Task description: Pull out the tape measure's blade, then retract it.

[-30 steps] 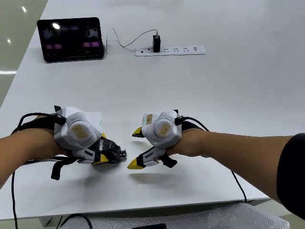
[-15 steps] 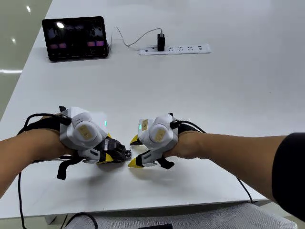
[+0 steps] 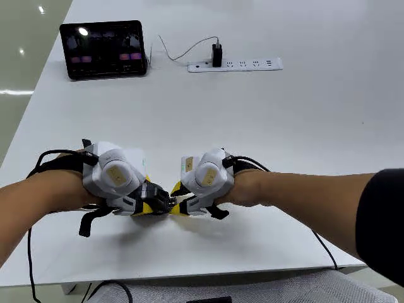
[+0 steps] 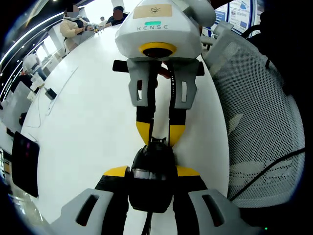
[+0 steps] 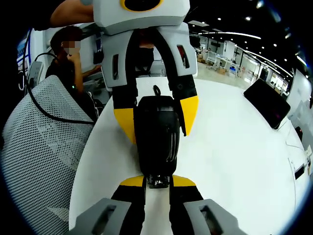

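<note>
At the bench (image 3: 252, 126) front, my L gripper (image 3: 153, 203) is clamping the tape measure (image 5: 156, 137) steady so my R gripper (image 3: 177, 206) is, apparently, pinching its blade hook (image 5: 157, 182) for the pull.

A dark tablet (image 3: 104, 49) stands far back on the big white table (image 3: 284, 126). Near it lies a white power strip (image 3: 243, 64) with a black plug (image 3: 217, 54) in it. A grey net chair (image 4: 259, 122) stands beside the table.
</note>
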The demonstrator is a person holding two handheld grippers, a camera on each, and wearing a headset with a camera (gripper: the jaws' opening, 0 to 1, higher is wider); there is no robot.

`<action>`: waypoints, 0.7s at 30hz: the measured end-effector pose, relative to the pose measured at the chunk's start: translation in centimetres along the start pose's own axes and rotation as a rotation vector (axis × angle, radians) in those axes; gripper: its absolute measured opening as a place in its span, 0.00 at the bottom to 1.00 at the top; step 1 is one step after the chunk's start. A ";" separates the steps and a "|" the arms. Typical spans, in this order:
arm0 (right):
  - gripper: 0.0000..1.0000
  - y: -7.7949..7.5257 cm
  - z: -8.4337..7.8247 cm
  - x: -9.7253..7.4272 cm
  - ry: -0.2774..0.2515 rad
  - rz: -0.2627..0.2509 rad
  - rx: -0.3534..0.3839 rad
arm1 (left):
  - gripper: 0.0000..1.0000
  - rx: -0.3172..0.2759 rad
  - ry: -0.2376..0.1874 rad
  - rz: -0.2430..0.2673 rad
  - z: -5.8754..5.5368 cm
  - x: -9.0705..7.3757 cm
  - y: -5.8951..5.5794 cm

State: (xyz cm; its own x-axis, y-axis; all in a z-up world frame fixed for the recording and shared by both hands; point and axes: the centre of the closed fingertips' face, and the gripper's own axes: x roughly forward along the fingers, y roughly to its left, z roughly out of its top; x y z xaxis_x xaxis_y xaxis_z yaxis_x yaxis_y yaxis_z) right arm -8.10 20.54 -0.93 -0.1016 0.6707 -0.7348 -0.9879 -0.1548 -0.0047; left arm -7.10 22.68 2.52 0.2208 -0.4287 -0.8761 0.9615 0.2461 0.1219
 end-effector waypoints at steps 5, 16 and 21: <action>0.13 -0.2 -0.2 0.1 0.028 -0.006 -0.002 | 0.29 -0.002 -0.003 0.003 0.0 0.0 0.0; 0.11 0.0 -0.5 0.1 0.053 0.017 -0.036 | 0.29 -0.004 -0.003 -0.003 -0.1 0.1 0.0; 0.11 -0.1 -0.6 0.1 0.053 0.014 -0.017 | 0.29 -0.005 -0.004 -0.010 -0.1 0.1 0.1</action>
State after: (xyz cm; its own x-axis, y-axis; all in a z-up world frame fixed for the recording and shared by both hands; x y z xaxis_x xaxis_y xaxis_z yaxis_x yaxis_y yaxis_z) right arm -7.99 20.20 -1.39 -0.1090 0.6292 -0.7696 -0.9843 -0.1765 -0.0049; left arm -7.04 22.74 2.41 0.2123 -0.4347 -0.8752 0.9629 0.2459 0.1115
